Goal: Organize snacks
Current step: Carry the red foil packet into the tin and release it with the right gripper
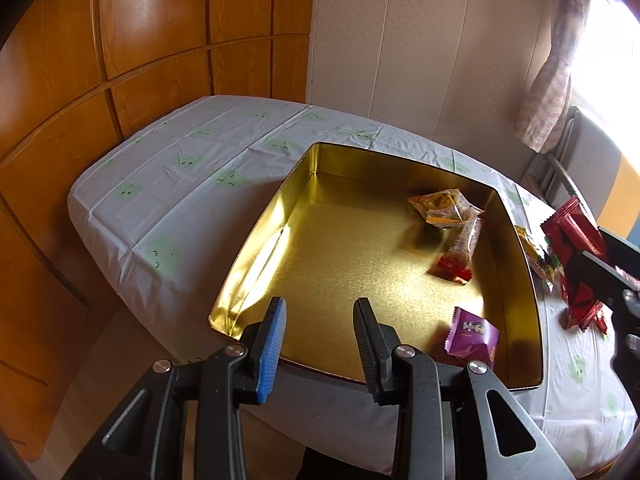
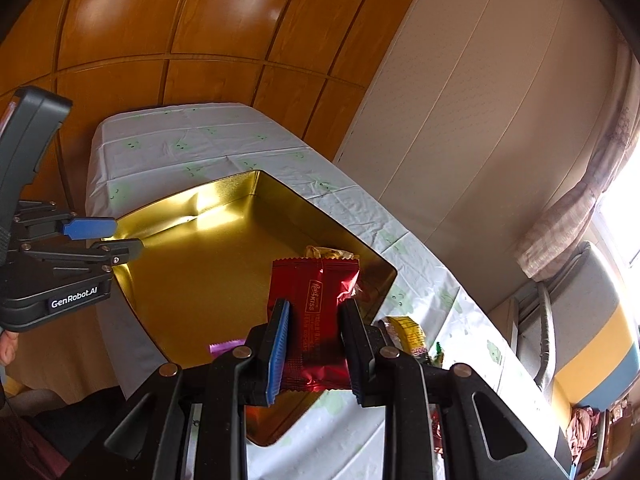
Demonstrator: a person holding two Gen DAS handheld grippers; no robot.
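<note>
The right hand-held gripper (image 2: 314, 322) clamps a shiny red foil snack packet (image 2: 316, 300) above the gold metal tin (image 1: 256, 236); the left hand-held gripper (image 1: 320, 322), jaws parted, holds nothing.

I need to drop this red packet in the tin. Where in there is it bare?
The gold tin is bare across its left half and middle floor. Snacks crowd its right wall: yellow packets, a red-ended bar and a purple packet.

You get strong daylight from the window (image 1: 608, 52), blown out at right. Glare streaks the gold tin (image 1: 256, 264). Fisheye bends edges; corners vignette dark.
</note>
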